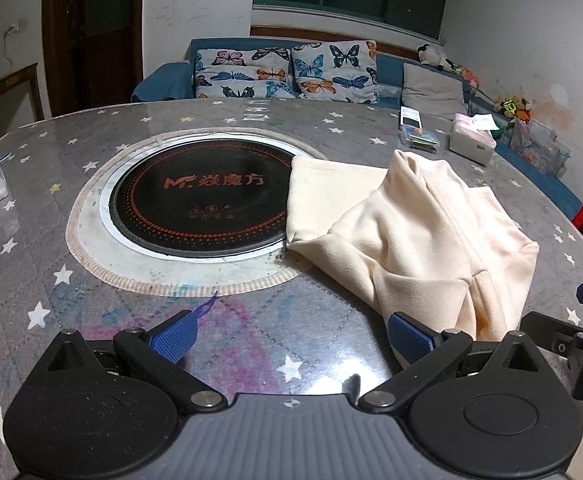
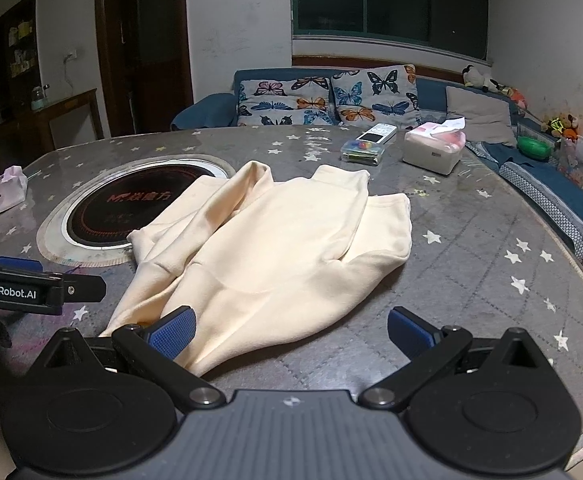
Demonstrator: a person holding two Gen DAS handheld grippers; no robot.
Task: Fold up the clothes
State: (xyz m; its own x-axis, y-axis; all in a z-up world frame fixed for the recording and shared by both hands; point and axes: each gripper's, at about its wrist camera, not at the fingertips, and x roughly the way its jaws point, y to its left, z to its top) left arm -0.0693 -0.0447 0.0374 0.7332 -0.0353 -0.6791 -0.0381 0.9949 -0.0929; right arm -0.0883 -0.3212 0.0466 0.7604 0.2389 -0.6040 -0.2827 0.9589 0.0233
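Both the left gripper (image 1: 291,338) and right gripper (image 2: 289,334) hover wide apart and empty at the tabletop's (image 2: 471,240) near edge, likely poised to grasp the rumpled cream garment's (image 2: 275,248) near hem.

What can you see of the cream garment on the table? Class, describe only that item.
The cream garment looks like soft, fleecy fabric, plain with no print. It lies crumpled and partly folded on the grey star-patterned table, layers overlapping and edges raised at the far side. One corner overlaps the round black cooktop set into the table. Both tools are open; neither grips it. Its near edge lies by the right tool, whose left fingertip overlaps it in view; contact is unclear.
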